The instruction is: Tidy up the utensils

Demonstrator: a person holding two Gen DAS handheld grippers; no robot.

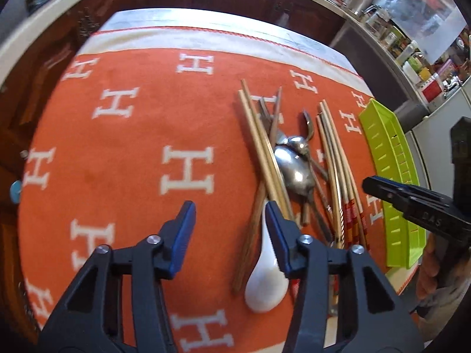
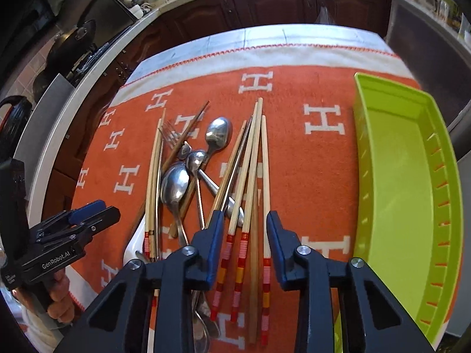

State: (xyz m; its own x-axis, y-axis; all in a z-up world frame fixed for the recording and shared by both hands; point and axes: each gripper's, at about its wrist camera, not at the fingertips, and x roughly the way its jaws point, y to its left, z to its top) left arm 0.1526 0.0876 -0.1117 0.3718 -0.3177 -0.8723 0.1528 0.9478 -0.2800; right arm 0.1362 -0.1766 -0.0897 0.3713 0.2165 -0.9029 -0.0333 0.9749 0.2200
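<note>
Judging by looks, the bamboo chopsticks [image 2: 254,158] are light, stiff and smooth; grip their banded ends. They lie left of the green tray [image 2: 394,158], beside steel spoons [image 2: 176,182]. Right tongs [image 2: 244,220] straddle them, apart; left tongs [image 1: 229,214] apart over a white ceramic spoon [image 1: 265,282].

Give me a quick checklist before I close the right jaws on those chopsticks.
1. Chopsticks between right gripper jaws: ok, several.
2. Jaws not yet pressing them: ok, open.
3. Only chopsticks in the gap: cannot tell, metal spoons overlap close by.
4. Green tray has room: ok, looks empty.
5. Left gripper clear of the right one: ok, open beside the white spoon.
</note>
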